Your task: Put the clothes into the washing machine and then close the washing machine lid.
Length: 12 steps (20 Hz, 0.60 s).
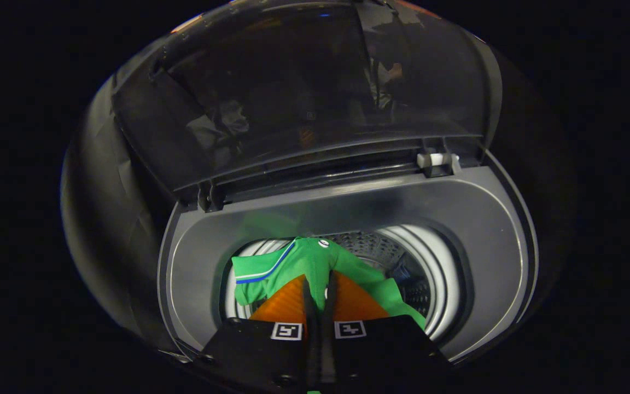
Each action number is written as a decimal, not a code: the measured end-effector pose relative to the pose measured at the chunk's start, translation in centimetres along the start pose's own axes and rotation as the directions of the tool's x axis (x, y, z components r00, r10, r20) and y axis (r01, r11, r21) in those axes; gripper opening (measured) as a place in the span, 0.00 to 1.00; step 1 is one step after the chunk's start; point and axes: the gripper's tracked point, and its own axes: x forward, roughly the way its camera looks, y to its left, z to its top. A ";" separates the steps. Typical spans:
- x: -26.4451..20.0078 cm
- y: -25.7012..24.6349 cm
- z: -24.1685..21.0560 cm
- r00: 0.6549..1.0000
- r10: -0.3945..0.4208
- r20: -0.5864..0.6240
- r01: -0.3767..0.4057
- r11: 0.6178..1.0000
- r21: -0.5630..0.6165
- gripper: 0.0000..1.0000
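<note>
A green garment [298, 262] with a white and blue stripe hangs from my gripper [319, 282], pinched between both orange fingers [287, 303], which are shut on it. It dangles over the round mouth of the washing machine drum [402, 262], whose perforated steel wall shows beyond the cloth. The grey top deck of the washing machine [348, 210] surrounds the drum. Its dark see-through lid [304, 93] stands raised behind the opening, hinged along the back.
A white hinge piece [436, 160] sits at the lid's back right corner. The grey rim [503, 251] rings the drum mouth on all sides. Around the machine it is dark.
</note>
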 end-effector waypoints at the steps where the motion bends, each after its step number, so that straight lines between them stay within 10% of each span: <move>1: 0.4 0.0 -0.2 1.000 0.006 -0.021 -0.006 1.000 -0.008 0.08; 12: 2.2 -1.7 -1.1 0.989 -0.108 -0.099 0.106 0.994 -0.027 0.08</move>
